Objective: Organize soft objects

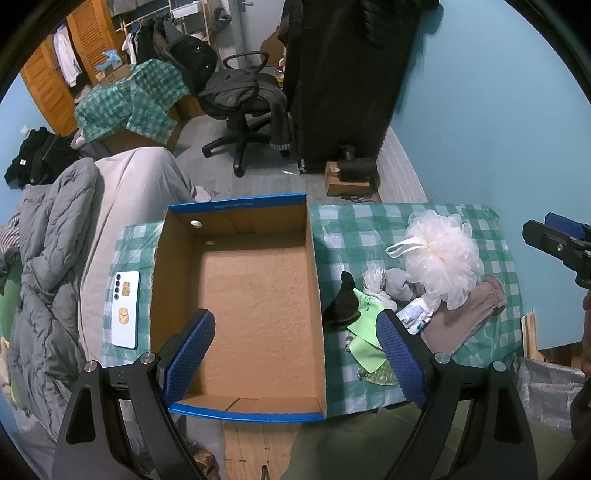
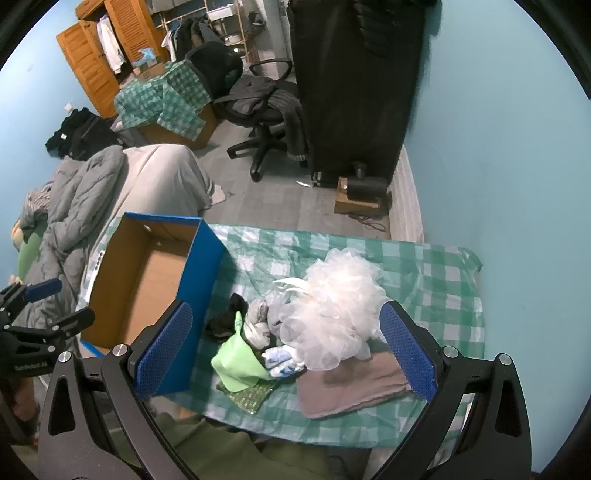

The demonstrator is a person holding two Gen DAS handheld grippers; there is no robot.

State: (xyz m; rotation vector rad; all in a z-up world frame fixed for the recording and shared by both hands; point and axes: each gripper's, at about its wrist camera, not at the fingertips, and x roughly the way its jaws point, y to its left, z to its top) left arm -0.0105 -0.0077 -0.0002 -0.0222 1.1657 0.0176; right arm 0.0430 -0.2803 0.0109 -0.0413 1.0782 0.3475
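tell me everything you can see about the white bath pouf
The pouf is a big, round ball of gathered white mesh netting, looking faintly pink, with a white ribbon loop sticking out on its box-facing side. It sits on the checked cloth, on top of the pile of soft things, overlapping the brown cloth and touching the grey sock bundle. It looks fluffy and uncompressed. Neither gripper touches it.

I am working in a home bedroom. Evidence: a bed with a grey quilt, a wooden louvred wardrobe with hanging clothes, an office chair draped with garments, and a clothes rack behind.
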